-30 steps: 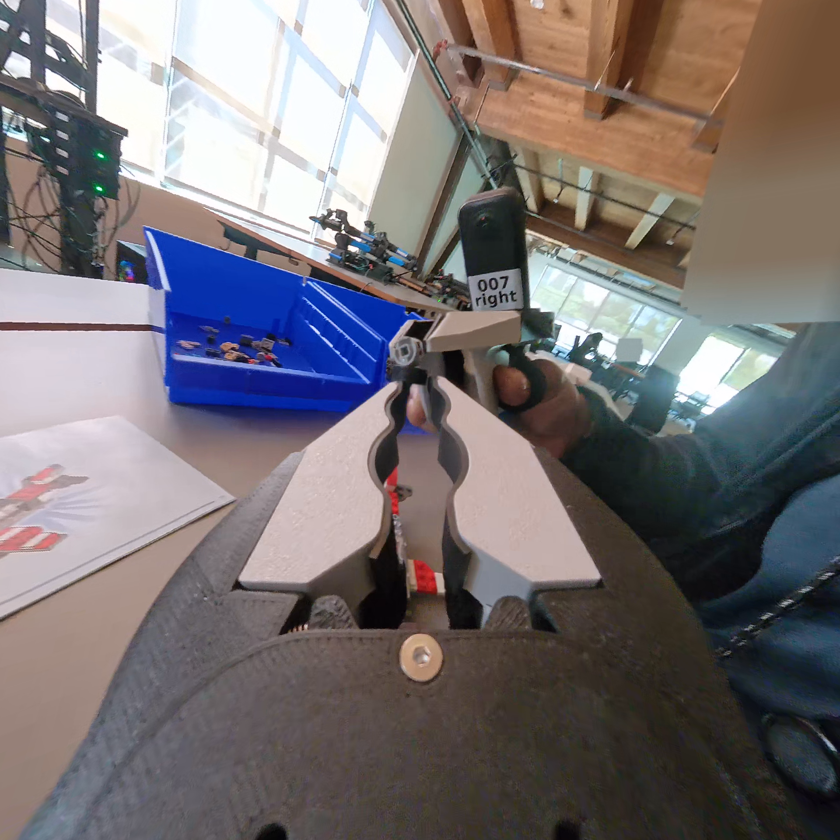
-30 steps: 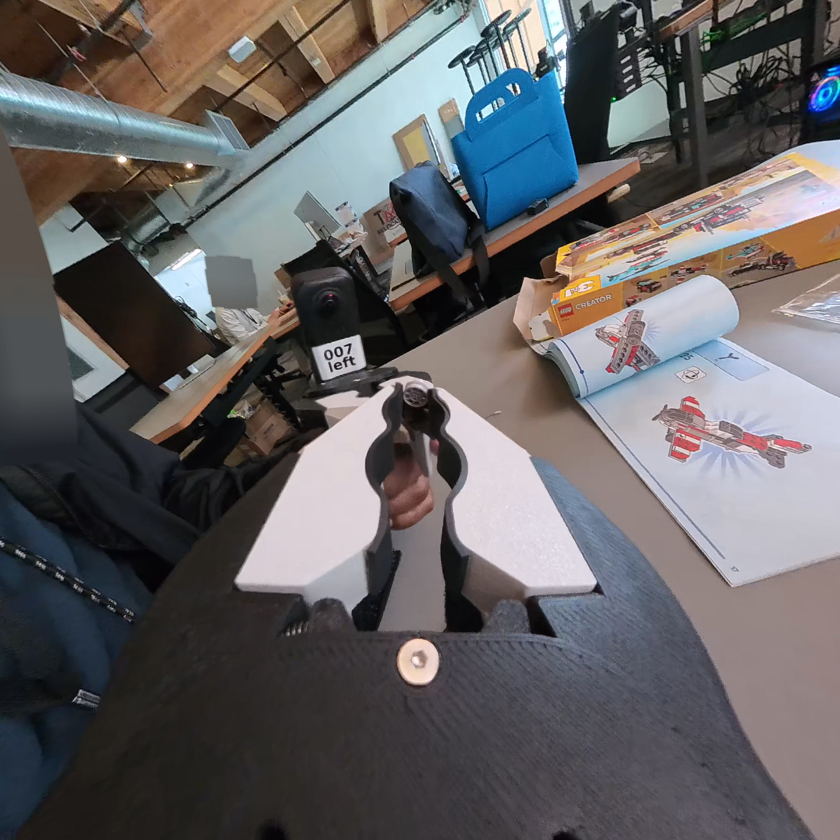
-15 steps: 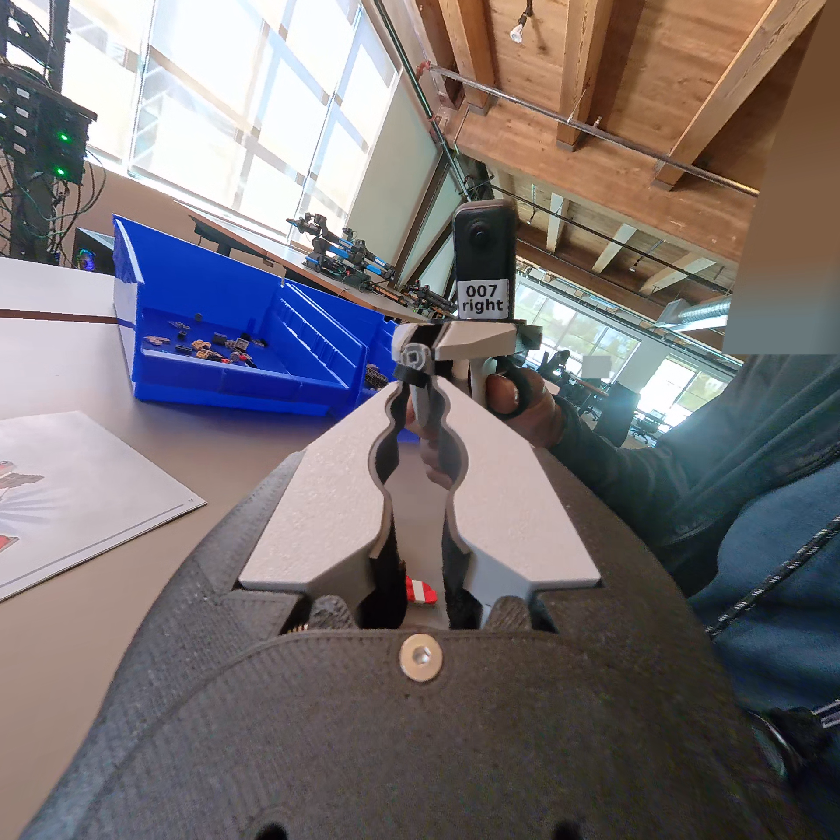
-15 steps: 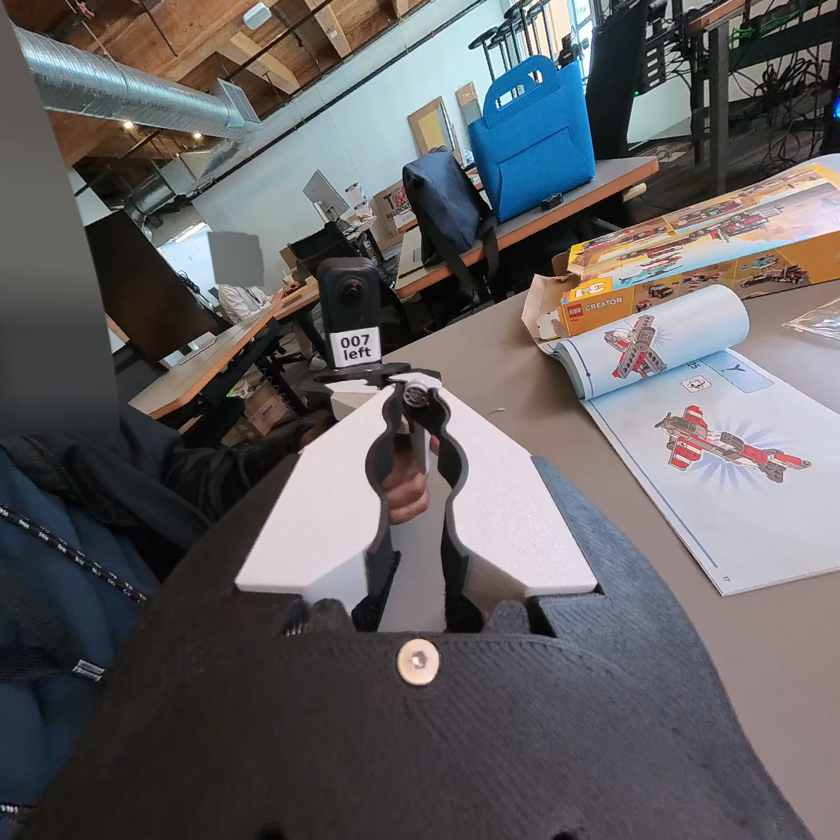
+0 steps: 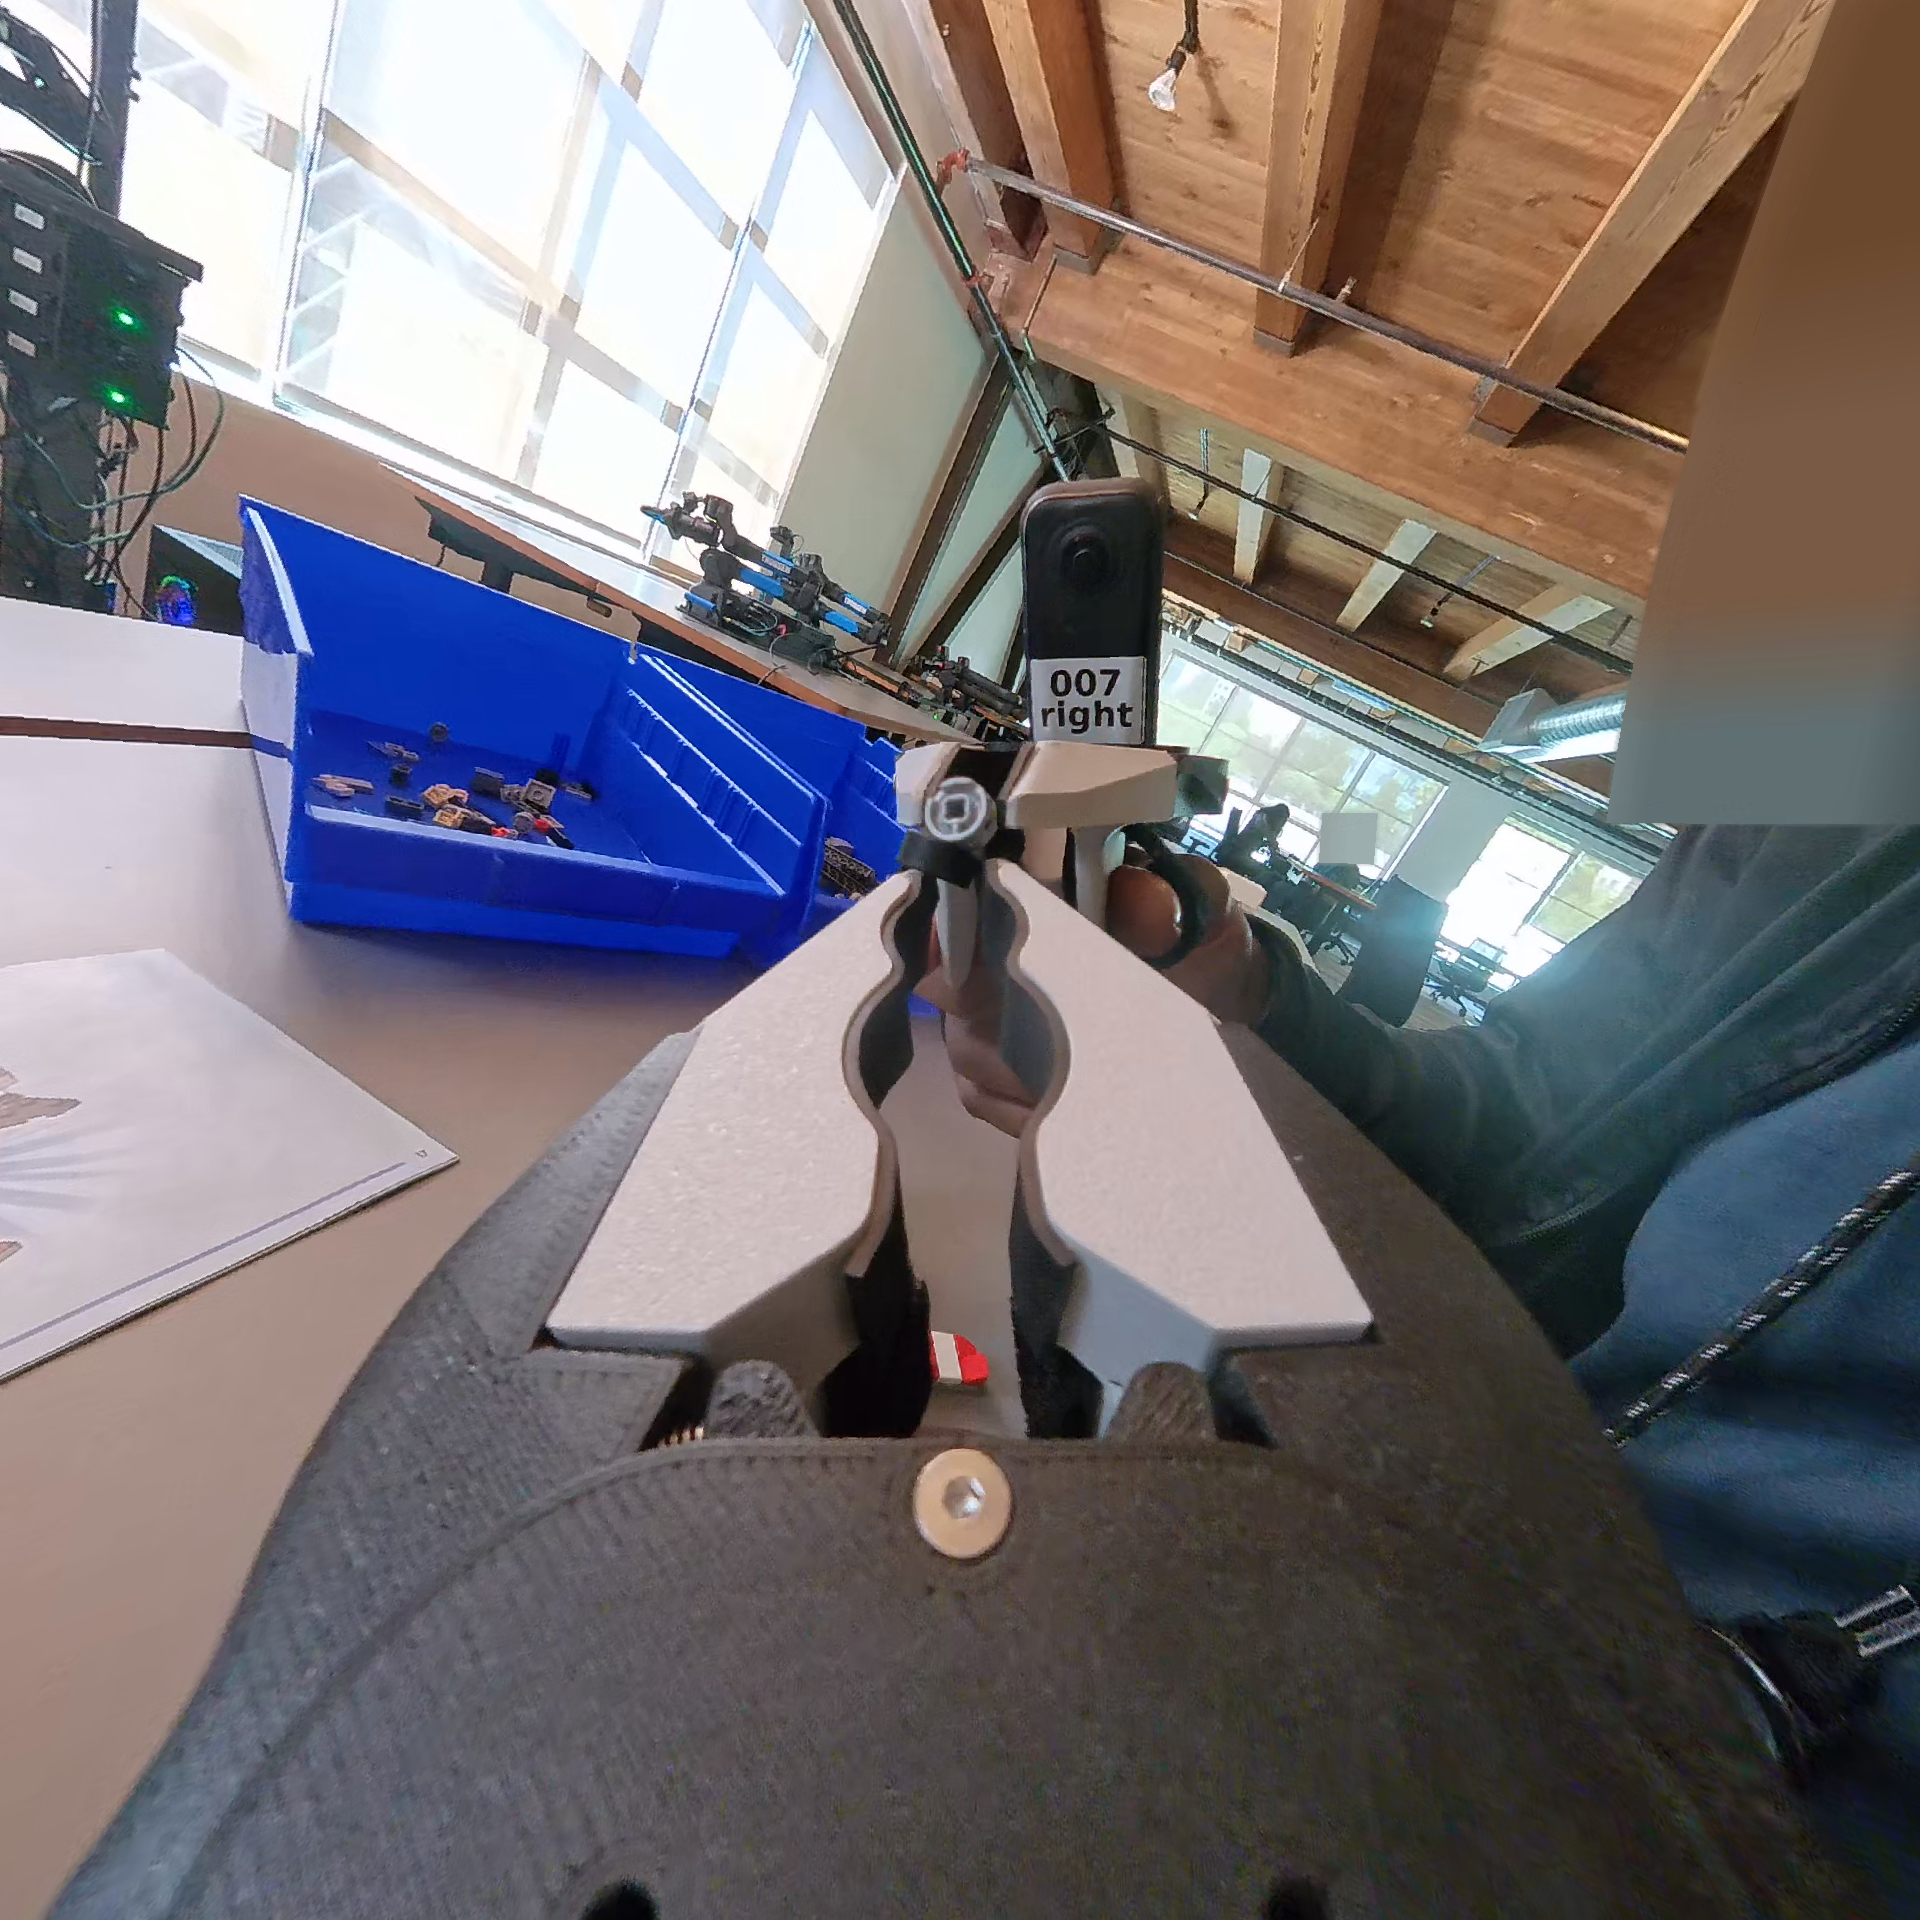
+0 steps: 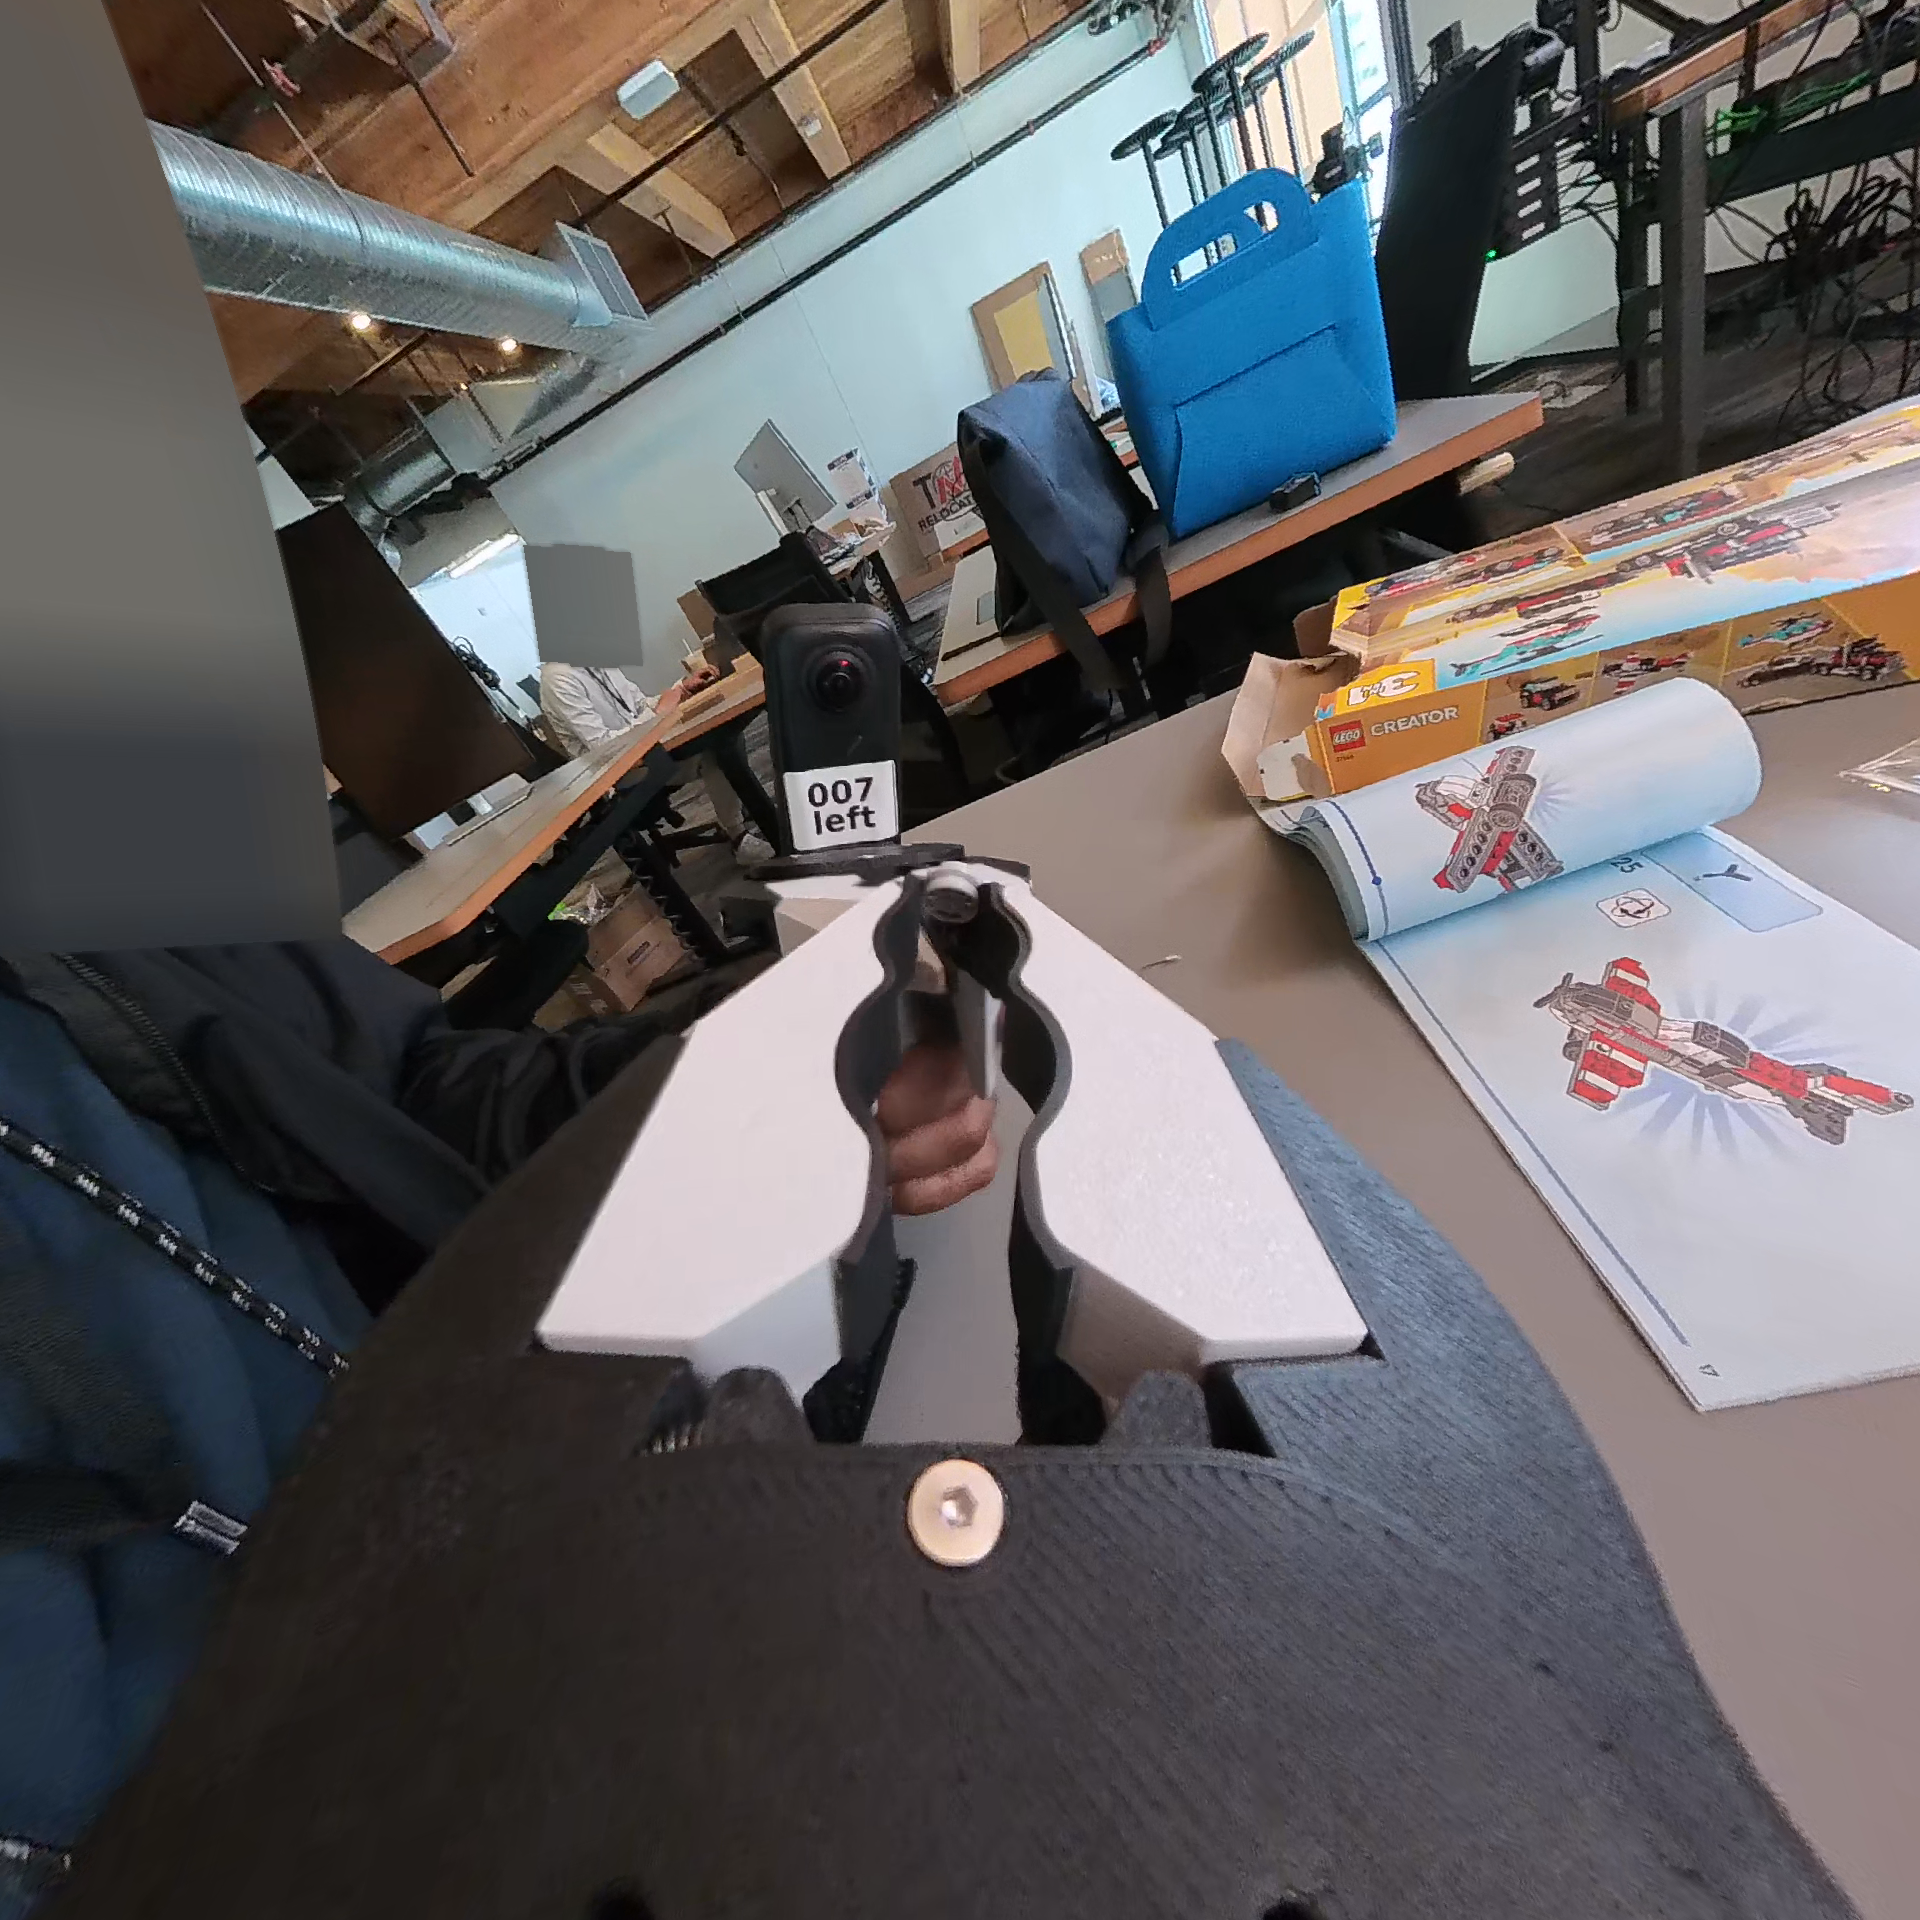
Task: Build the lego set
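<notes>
Left wrist view: the left gripper (image 5: 956, 847), centre of frame, has its jaws clenched on a small grey round lego piece (image 5: 958, 811) held at the tips. Directly behind it the right gripper (image 5: 1081, 800) faces the lens, a hand (image 5: 1174, 925) on its handle. A red-and-white lego piece (image 5: 956, 1357) shows through the gap low between the fingers; whether it lies on the tabletop (image 5: 582, 997) cannot be told. A blue bin (image 5: 540, 790) at centre left holds loose small bricks (image 5: 468, 800). A corner of the instruction booklet (image 5: 156, 1132) lies at the left edge.

Right wrist view: the right gripper (image 6: 951, 904), centre of frame, also has its jaws closed at the tips around the same small grey piece (image 6: 948, 899), tip to tip with the left gripper (image 6: 883, 873) beyond. The open instruction booklet (image 6: 1621, 1039) lies flat at right, one page curled back, touching the yellow set box (image 6: 1621, 644) at upper right. A blue bag (image 6: 1252, 384) stands on a farther desk (image 6: 1351, 499)
</notes>
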